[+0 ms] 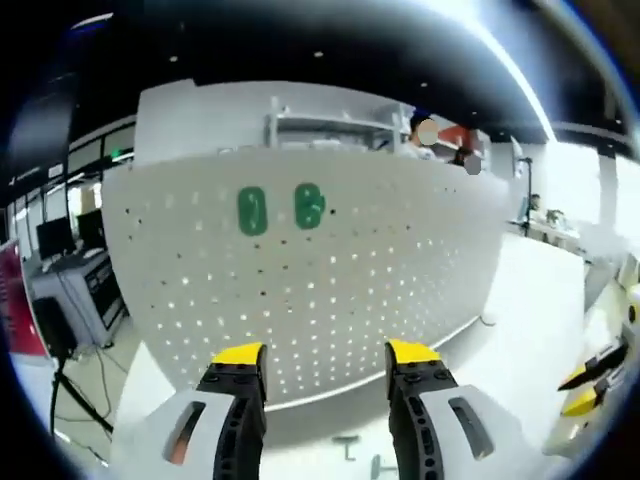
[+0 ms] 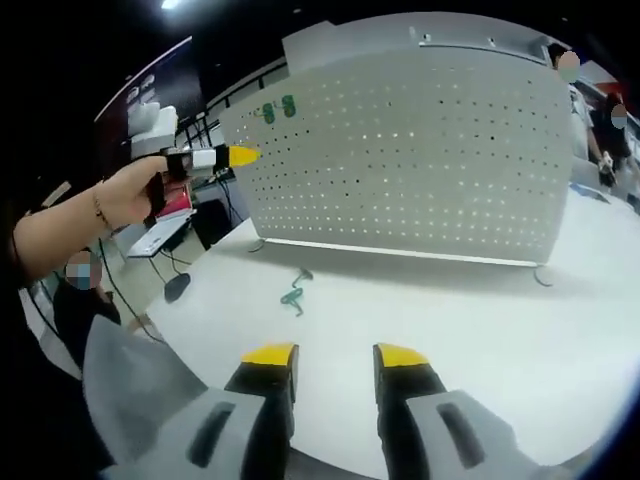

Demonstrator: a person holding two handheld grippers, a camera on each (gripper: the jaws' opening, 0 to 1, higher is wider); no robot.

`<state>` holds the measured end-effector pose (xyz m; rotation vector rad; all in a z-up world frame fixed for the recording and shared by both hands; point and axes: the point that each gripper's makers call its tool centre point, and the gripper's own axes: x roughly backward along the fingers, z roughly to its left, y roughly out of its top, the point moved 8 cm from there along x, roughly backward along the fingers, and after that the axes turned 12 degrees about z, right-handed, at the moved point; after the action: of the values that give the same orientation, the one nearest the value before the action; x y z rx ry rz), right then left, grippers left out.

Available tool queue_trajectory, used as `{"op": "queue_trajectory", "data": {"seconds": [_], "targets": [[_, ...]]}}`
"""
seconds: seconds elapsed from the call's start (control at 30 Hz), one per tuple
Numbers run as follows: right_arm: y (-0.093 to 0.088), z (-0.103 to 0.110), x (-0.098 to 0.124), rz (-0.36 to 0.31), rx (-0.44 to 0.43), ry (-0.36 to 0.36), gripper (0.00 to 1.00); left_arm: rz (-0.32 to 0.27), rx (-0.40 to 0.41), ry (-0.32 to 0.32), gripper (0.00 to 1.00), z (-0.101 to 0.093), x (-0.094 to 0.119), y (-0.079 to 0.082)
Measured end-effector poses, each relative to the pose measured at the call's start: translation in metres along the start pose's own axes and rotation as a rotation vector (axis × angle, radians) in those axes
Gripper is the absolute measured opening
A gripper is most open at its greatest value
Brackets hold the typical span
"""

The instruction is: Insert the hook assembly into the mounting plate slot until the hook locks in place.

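Two grippers, both with jaws apart and empty: the right gripper (image 2: 334, 357) over the white table (image 2: 480, 330), the left gripper (image 1: 326, 356) facing the pegboard (image 1: 330, 270). A green hook (image 2: 292, 296) lies before the board; two green hooks (image 1: 281, 210) hang high.

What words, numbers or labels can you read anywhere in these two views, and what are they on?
"0 6", uncertain: two green hook pieces hang on the white perforated pegboard panel and merely resemble digits; they are not print.
Dark wall sign, far left in the right gripper view: light markings, too blurred to read.
No other legible text.
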<state>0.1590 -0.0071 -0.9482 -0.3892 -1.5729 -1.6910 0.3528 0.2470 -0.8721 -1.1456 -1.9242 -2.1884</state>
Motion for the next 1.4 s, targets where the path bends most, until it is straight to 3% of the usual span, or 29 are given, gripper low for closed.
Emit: {"op": "queue_trajectory", "data": {"seconds": [0.13,0.23,0.9,1.17,1.4], "targets": [[0.001,0.005,0.001,0.002,0.013,0.019,0.27,0.006,-0.014,0.003,0.43,-0.002,0.014,-0.016],[0.002,0.010,0.003,-0.003,0.041,0.024,0.27,0.042,0.026,-0.018,0.51,-0.003,0.021,-0.028],[-0.012,0.050,0.006,-0.028,0.060,0.082,0.27,0.181,0.107,-0.080,0.54,-0.023,0.097,-0.107],[-0.024,0.058,0.001,-0.011,0.046,0.090,0.27,0.221,0.086,-0.077,0.53,-0.014,0.108,-0.122],[-0.025,0.059,-0.001,-0.022,0.077,0.051,0.27,0.254,0.053,-0.109,0.53,-0.005,0.101,-0.133]]}}
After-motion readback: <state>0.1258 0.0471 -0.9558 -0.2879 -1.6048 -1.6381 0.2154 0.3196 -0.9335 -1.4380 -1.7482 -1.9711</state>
